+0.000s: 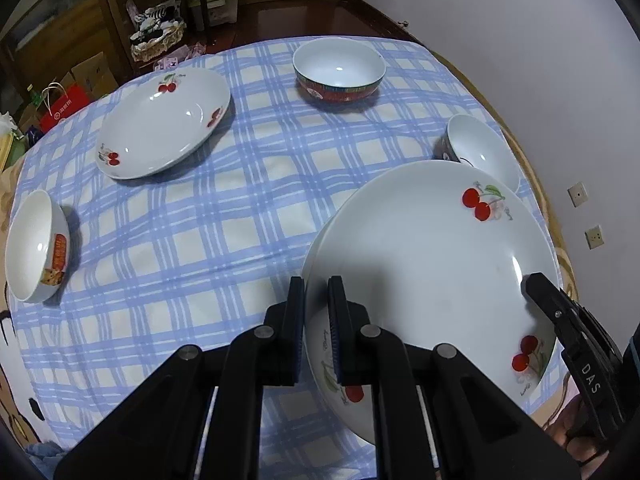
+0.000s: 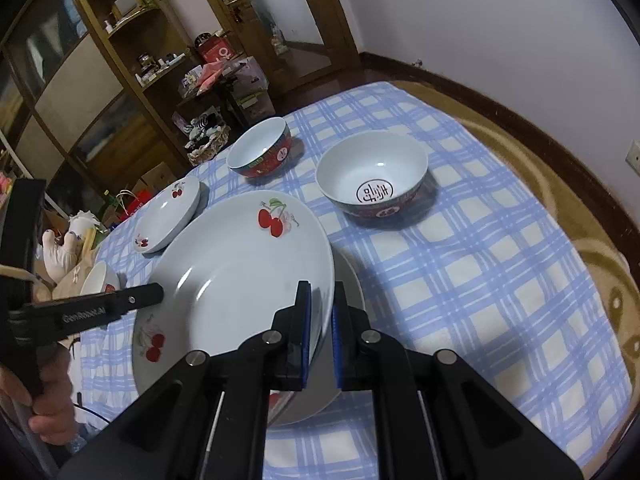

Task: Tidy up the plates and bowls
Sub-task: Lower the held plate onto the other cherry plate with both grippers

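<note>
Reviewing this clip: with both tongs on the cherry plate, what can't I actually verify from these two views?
- Whether the held cherry plate touches the plate beneath: right wrist view, the held plate covers it.
- Small bowl base: left wrist view, hidden behind the plate's rim.
- Left tongs lower pad contact: hidden under the rim.
- Right tongs: likewise.

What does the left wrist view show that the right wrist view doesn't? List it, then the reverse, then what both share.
Only left wrist: the left tongs shut on the big cherry plate's near rim, seen close up.

Only right wrist: the emblem in the right-hand bowl, a white rim beneath the held plate, and the wooden shelves.

Both: the held plate, the second cherry plate, the red-banded bowl and the checked tablecloth.
</note>
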A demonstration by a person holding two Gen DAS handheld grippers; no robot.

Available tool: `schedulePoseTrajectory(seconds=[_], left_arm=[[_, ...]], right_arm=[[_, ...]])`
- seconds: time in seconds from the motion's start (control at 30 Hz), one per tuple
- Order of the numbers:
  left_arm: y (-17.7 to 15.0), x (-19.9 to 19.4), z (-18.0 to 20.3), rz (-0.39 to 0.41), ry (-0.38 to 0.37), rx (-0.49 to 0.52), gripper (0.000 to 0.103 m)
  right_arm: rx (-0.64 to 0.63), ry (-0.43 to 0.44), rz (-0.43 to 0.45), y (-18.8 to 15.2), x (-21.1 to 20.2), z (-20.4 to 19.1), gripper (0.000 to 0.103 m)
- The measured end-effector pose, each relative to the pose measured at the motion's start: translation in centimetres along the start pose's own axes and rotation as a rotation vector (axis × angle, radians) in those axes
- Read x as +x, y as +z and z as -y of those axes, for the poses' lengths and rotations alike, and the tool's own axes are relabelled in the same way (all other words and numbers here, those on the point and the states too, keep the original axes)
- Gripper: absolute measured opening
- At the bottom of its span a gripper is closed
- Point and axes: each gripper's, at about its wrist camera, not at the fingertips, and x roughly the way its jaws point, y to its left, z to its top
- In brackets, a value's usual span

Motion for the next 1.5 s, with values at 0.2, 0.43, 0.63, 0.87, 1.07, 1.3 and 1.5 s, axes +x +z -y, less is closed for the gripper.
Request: schedulePoseTrajectory(seconds=[0.2, 0.43, 0.63, 0.87, 1.07, 1.3, 1.5], left_arm=[[0.0, 1.3, -0.1, -0.023, 0.009, -0.012, 0.011], [-0.1, 2.7, -0.5, -0.052, 0.001, -0.024, 0.012], [-0.4, 3.9, -0.5, -0.072, 0.035, -0.022, 0.012], [-0.5, 4.3, -0.6, -0.083, 0.026, -0.022, 0.013], [-0.4, 4.9, -1.3, -0.101, 0.016, -0.055, 0.013], [-0.6, 5.5, -1.3, -0.105, 0.011, -0.050, 0.013], [-0.6, 5.7, -1.4, -0.112, 0.003, -0.057, 0.013]], right_arm=[[-0.004, -0.010, -0.033, -0.2, 1.2, 0.3, 0.010], [0.008, -0.011, -0.061, -0.3, 2.1, 0.5, 0.010], [0.010, -0.031, -0.102, -0.8, 3.3, 0.4, 0.010], [0.020, -0.032, -0.108, -0.9, 3.5, 0.6, 0.010], [0.010, -0.043, -0.135, -1.0, 4.2, 0.5, 0.010], [0.009, -0.059, -0.149, -1.1, 4.7, 0.5, 0.010], [0.018, -0.057, -0.157, -1.1, 4.9, 0.8, 0.010]])
